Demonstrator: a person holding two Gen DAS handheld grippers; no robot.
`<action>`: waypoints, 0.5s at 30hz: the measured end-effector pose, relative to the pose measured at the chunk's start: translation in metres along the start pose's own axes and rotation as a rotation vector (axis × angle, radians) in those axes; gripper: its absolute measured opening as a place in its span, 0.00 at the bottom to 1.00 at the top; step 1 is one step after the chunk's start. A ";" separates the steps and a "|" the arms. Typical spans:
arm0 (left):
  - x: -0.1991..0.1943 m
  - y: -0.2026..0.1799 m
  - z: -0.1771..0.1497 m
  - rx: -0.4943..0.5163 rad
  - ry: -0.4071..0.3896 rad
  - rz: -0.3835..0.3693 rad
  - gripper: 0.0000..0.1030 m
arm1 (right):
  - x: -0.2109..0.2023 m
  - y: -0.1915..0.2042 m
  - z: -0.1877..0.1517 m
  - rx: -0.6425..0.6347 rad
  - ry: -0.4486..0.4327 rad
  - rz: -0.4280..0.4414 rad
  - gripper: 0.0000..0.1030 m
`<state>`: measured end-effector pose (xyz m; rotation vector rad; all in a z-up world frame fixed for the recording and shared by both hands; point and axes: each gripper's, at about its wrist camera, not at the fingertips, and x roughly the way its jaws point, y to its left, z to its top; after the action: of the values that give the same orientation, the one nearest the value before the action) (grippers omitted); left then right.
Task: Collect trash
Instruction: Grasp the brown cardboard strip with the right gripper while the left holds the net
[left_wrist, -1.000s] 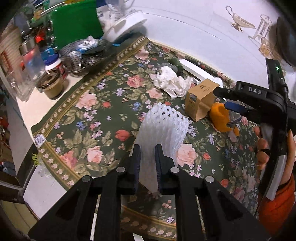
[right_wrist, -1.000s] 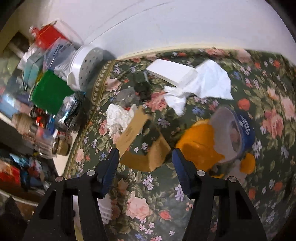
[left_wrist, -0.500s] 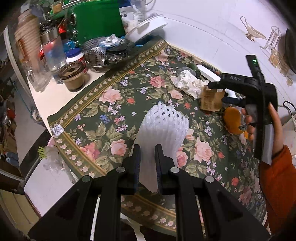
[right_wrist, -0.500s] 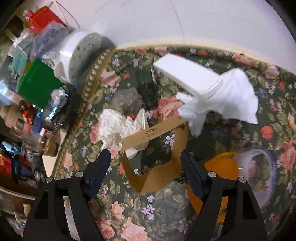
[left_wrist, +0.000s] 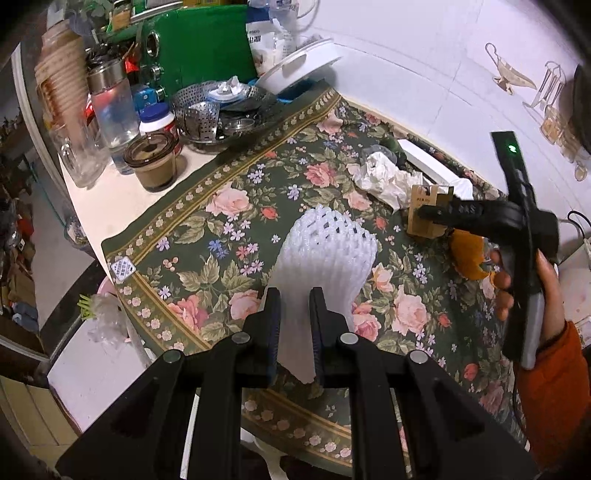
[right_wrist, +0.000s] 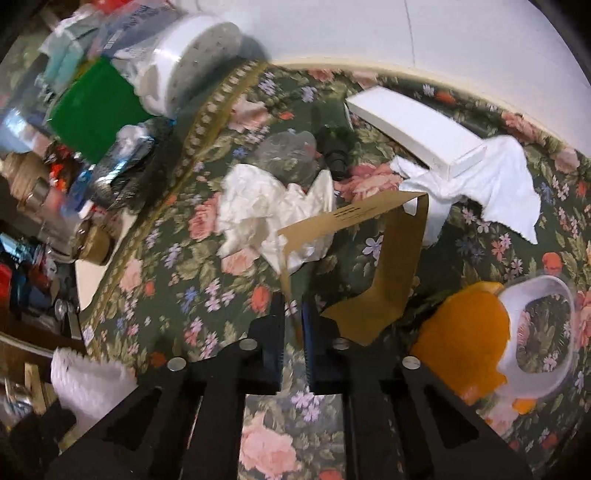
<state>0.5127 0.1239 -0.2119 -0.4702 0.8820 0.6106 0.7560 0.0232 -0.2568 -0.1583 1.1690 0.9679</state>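
My left gripper (left_wrist: 294, 295) is shut on a white foam fruit net (left_wrist: 321, 251) and holds it above the floral tablecloth (left_wrist: 207, 236). My right gripper (right_wrist: 293, 306) is shut on one wall of an open brown cardboard box (right_wrist: 395, 254); it also shows in the left wrist view (left_wrist: 419, 212) at the same box (left_wrist: 424, 214). Other trash on the cloth: crumpled white paper (right_wrist: 266, 210), a white tissue (right_wrist: 506, 188), orange peel (right_wrist: 469, 332), a clear plastic cup (right_wrist: 539, 332), a crumpled clear wrapper (right_wrist: 288, 151).
A long white box (right_wrist: 410, 122) and a dark small bottle (right_wrist: 334, 144) lie by the wall. Jars, a steel strainer (left_wrist: 207, 110), a green board (left_wrist: 207, 44) and a white lidded pot (right_wrist: 184, 62) crowd the left counter edge.
The right gripper moved forward and closed on the cardboard box wall; it was open around the box before. The left gripper kept holding the foam net, lifting back slightly.
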 end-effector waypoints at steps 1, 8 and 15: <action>-0.002 -0.001 0.000 0.000 -0.005 0.000 0.14 | -0.006 0.003 -0.003 -0.013 -0.022 -0.003 0.05; -0.015 0.003 -0.003 -0.006 -0.026 0.010 0.14 | -0.024 0.018 -0.007 -0.057 -0.070 -0.019 0.06; -0.029 0.020 -0.014 -0.035 -0.042 0.047 0.14 | -0.003 0.010 0.001 -0.002 -0.062 -0.051 0.47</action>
<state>0.4779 0.1216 -0.1985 -0.4684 0.8456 0.6773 0.7495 0.0284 -0.2498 -0.1582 1.1019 0.9229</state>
